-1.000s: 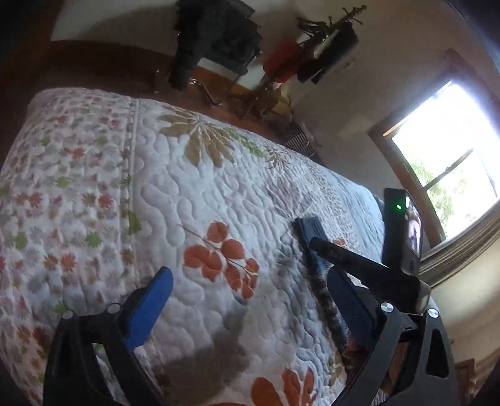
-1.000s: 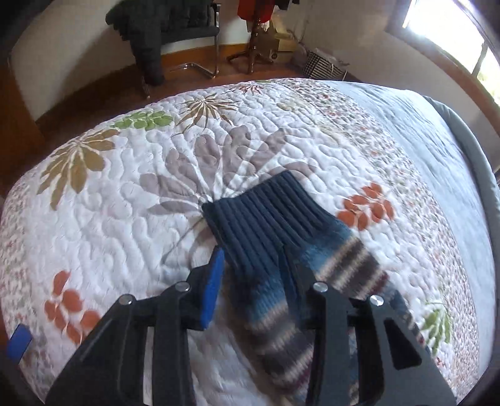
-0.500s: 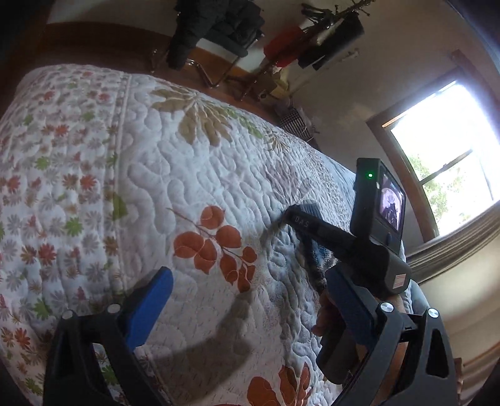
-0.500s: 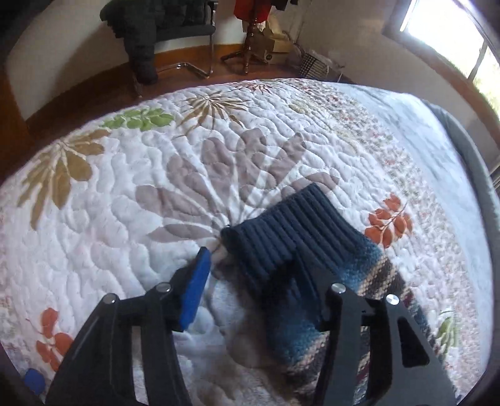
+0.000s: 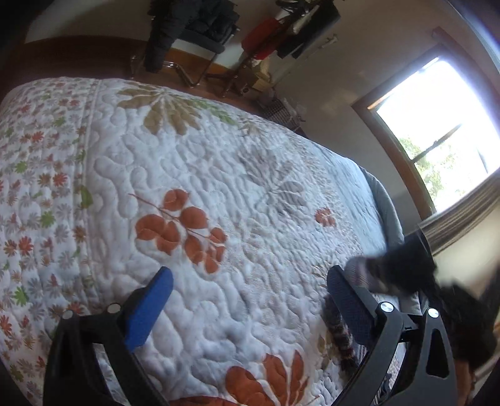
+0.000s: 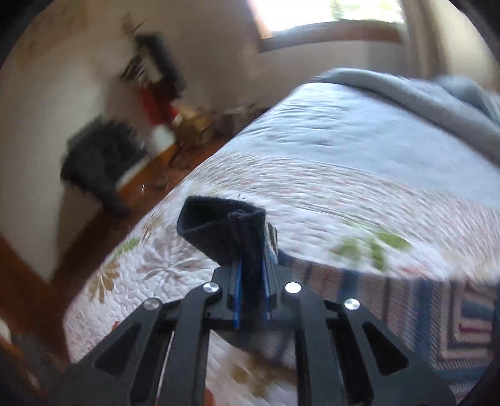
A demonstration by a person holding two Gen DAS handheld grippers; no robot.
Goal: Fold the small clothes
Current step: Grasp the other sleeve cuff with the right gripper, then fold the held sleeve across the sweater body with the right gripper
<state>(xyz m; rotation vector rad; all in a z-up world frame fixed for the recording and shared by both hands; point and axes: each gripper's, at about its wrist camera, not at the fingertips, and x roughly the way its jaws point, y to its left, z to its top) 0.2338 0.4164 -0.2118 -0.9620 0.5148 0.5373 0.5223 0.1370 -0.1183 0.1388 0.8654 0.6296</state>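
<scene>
My right gripper (image 6: 251, 281) is shut on the dark blue cuff of a knitted sock (image 6: 228, 228) and holds it up off the bed; the view is blurred by motion. The sock also shows in the left wrist view (image 5: 390, 274), lifted at the right, its striped foot end (image 5: 339, 337) trailing down onto the quilt. My left gripper (image 5: 247, 303) is open and empty, low over the floral quilt (image 5: 187, 175), its right finger beside the hanging sock.
A grey blanket (image 6: 422, 93) lies along the bed's far side. A striped knitted cloth (image 6: 437, 306) lies at the right in the right wrist view. A chair with a dark coat (image 5: 187, 28) and a coat stand (image 5: 281, 34) stand past the bed. A window (image 5: 437, 134) is at right.
My right gripper has closed on the sock's cuff, lifted it off the quilt and swung to the right. My left gripper stays open over the quilt.
</scene>
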